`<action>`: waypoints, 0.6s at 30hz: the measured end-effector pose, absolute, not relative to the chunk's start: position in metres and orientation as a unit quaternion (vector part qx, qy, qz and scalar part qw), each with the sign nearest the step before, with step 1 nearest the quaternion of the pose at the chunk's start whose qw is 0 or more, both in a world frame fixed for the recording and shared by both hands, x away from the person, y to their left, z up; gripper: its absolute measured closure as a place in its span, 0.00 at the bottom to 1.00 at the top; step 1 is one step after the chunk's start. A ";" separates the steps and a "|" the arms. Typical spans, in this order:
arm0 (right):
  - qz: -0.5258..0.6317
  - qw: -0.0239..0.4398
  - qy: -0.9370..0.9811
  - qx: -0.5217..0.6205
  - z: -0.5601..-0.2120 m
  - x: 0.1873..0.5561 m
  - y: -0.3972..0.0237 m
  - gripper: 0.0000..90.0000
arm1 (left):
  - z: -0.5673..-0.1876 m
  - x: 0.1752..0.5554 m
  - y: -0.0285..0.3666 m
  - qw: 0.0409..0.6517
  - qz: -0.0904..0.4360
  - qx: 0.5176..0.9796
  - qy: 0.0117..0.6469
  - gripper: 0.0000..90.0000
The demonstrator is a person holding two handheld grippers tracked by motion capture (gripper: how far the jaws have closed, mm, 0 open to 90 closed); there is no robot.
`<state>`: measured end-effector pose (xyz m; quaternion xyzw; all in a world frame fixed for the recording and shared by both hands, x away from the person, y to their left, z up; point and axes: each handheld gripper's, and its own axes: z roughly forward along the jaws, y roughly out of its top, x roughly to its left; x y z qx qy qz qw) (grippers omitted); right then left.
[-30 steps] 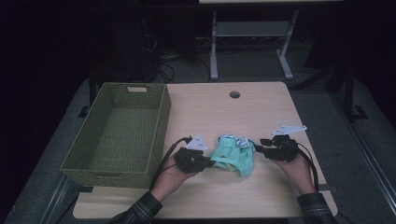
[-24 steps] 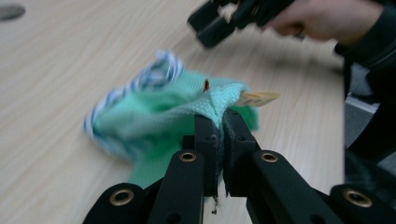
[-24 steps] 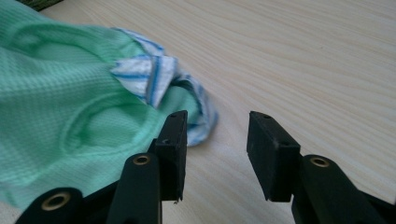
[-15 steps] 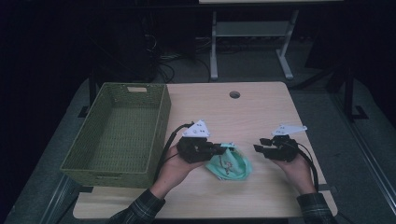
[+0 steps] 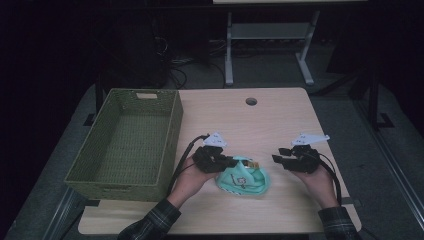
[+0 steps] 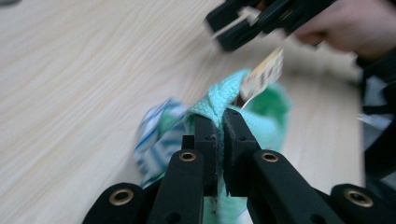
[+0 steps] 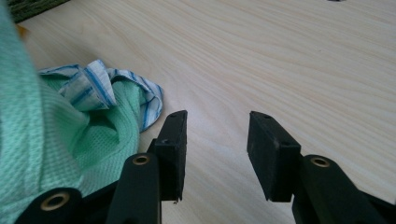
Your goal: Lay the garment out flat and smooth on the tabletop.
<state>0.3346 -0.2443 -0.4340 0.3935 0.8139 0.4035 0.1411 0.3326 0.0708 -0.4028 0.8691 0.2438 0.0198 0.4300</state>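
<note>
Since the earlier frame, the left gripper [image 5: 231, 162] has gathered the green cloth [image 5: 245, 181] mid-table, jaws pinched shut on its fold. Right gripper [image 5: 278, 160] waits half open, empty. Next, probably lifting it toward the basket [image 5: 170, 145].

Green woven basket [image 5: 127, 145] on the wooden table's [image 5: 280, 120] left side

Left tongs [image 5: 235, 162] pinched shut; right tongs [image 5: 276, 159] gape, apparently idle.
</note>
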 end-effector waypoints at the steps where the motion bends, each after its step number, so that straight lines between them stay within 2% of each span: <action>1: 0.404 0.141 0.814 0.393 -0.434 0.334 -0.244 0.64 | -0.407 0.334 0.071 0.425 0.019 0.870 0.250 0.95; 5: 0.407 0.140 0.815 0.387 -0.432 0.330 -0.241 0.64 | -0.420 0.338 0.074 0.393 0.035 0.883 0.255 0.93; 10: 0.412 0.135 0.818 0.378 -0.431 0.323 -0.235 0.64 | -0.428 0.337 0.079 0.374 0.048 0.888 0.264 0.82; 18: 0.426 0.110 0.825 0.355 -0.430 0.311 -0.221 0.64 | -0.436 0.336 0.087 0.357 0.057 0.889 0.281 0.78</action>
